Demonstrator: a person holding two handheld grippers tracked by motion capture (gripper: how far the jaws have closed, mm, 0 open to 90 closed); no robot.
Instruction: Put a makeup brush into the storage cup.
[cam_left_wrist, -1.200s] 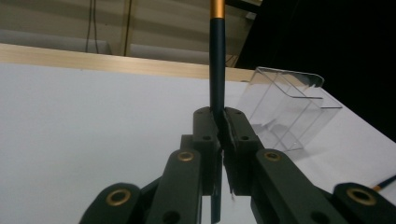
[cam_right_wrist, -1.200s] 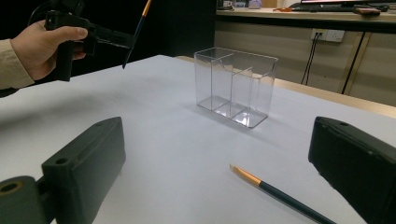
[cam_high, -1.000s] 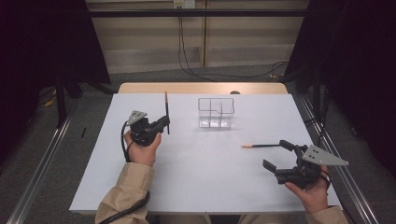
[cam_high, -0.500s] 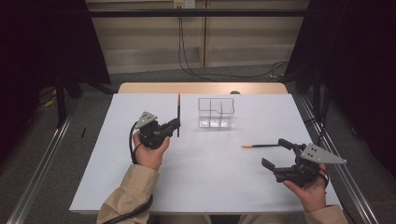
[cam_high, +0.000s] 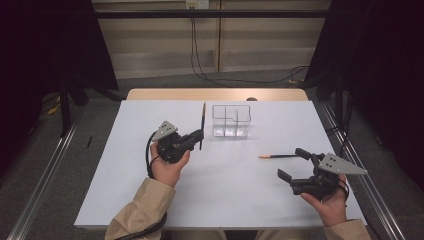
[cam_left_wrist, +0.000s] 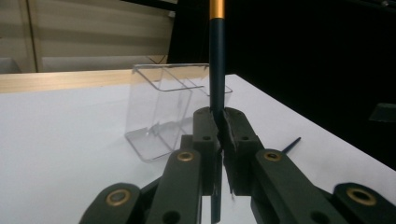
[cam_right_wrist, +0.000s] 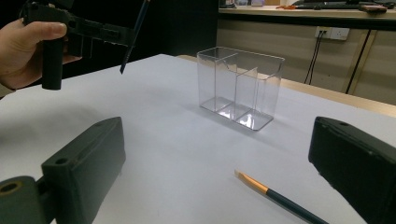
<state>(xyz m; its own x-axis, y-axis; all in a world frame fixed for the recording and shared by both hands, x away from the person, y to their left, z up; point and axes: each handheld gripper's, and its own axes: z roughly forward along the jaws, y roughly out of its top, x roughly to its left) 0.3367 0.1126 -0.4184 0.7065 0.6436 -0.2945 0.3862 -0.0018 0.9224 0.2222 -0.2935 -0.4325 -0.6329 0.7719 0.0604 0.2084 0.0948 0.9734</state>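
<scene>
Left gripper (cam_high: 200, 137) w/ pencil (cam_high: 203, 120) nearer organizer (cam_high: 230, 120)

White table (cam_high: 150, 200) on grey floor (cam_high: 45, 165); dark curtains (cam_high: 45, 45) at both sides; beige wall (cam_high: 260, 45) with socket (cam_high: 196, 4), cables (cam_high: 200, 55).

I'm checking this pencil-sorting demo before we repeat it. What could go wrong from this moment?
1. The left gripper pinches the dark pencil low on its shaft, so the long upper part could pivot or slip on the way to the clear holder.
2. The holder looks light; a pencil catching its rim might tip it.
3. The second pencil lies flat beside the open right gripper, which might roll it away.
</scene>
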